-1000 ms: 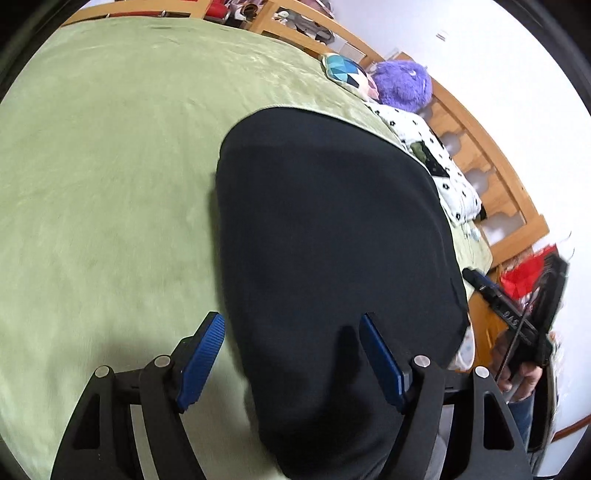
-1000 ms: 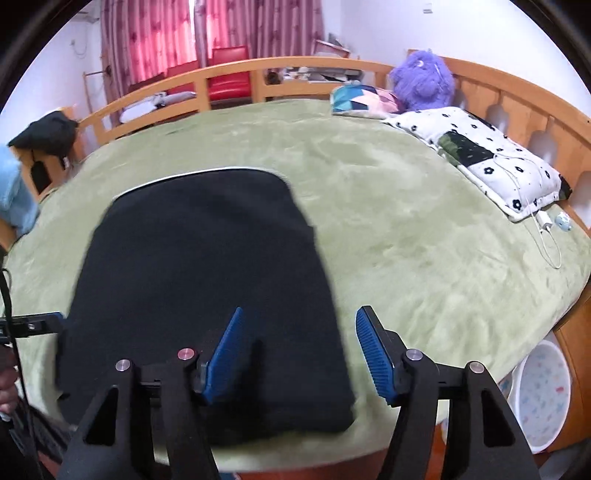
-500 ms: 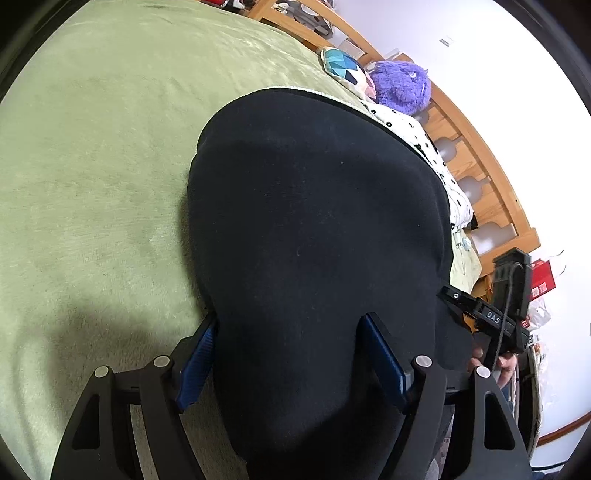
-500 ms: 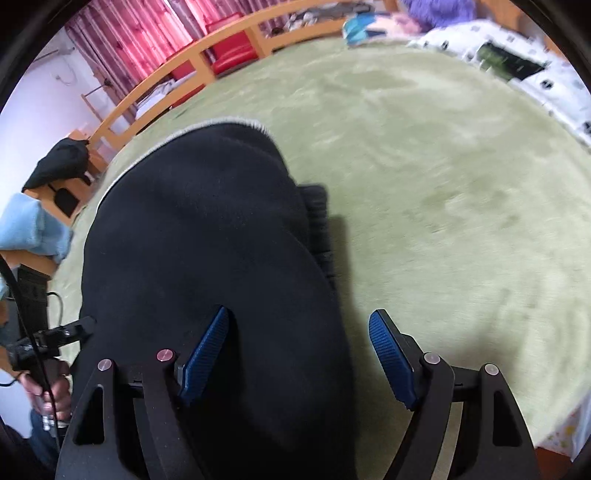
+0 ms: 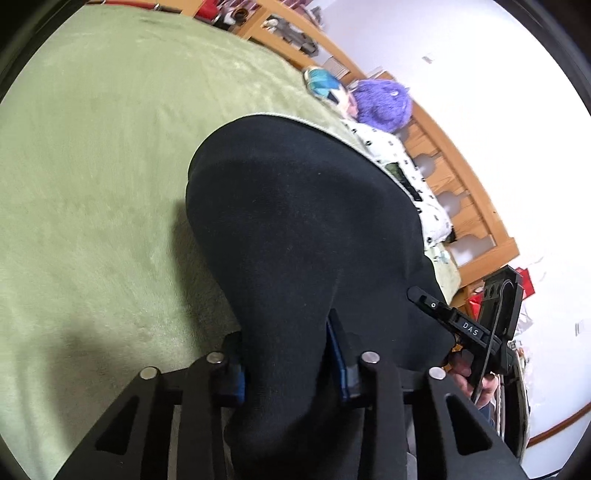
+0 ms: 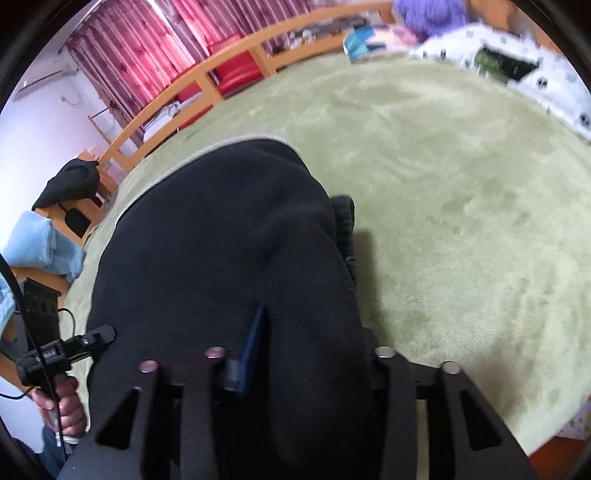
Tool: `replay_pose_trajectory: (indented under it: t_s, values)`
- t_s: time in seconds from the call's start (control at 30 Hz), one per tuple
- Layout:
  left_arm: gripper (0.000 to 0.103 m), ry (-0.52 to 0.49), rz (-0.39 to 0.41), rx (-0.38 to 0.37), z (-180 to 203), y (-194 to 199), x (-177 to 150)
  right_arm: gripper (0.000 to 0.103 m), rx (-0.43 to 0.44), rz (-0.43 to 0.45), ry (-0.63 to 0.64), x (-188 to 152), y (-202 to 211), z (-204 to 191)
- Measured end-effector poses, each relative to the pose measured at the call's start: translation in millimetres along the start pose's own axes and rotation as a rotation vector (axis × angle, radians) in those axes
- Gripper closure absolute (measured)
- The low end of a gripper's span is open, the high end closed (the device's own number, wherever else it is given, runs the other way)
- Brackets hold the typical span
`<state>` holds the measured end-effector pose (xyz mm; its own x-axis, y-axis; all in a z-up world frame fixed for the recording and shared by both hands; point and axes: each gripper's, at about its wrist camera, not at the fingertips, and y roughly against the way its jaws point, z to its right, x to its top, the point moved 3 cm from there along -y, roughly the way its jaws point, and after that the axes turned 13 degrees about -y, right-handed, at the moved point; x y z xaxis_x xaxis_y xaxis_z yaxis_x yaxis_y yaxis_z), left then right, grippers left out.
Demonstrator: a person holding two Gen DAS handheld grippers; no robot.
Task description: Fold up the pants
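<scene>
The black pants (image 5: pixel 295 229) cover most of both blue pads of the left gripper (image 5: pixel 286 365), and their near edge runs off the bottom of both views. On the right gripper (image 6: pixel 306 354) the right-hand pad is buried in cloth. The pillow (image 6: pixel 517 70) and purple plush toy (image 6: pixel 428 14) are blurred and cut by the frame edge.

A bedroom in someone's home: a wide bed (image 6: pixel 461 184) under a green plush blanket, framed by a wooden rail (image 6: pixel 207 79). At its head lie a spotted white pillow (image 5: pixel 413 188) and a purple plush toy (image 5: pixel 384 103). Red curtains (image 6: pixel 140 51) hang beyond the far edge.
</scene>
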<state>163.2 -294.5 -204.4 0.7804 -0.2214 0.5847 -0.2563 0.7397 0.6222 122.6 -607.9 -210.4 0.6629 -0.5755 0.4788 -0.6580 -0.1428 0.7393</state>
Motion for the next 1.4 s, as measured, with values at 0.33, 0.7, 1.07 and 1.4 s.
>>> replay_pose_trajectory:
  t_s: [0.33, 0.7, 1.07, 1.4]
  values:
    - [0.076, -0.035, 0.074, 0.04, -32, 107, 10, 0.083, 0.01, 0.095, 0.074, -26, 34, -106]
    - [0.076, 0.001, 0.105, 0.197, -137, 229, 20, 0.083, 0.155, 0.048, 0.11, -70, -8, -251]
    - [0.058, 0.113, -0.039, 0.254, -235, 218, -30, 0.06, 0.034, -0.097, 0.205, -120, -111, -290]
    - [0.041, -0.01, 0.153, 0.278, -171, 267, -38, 0.059, 0.122, 0.049, 0.367, -152, -27, -321]
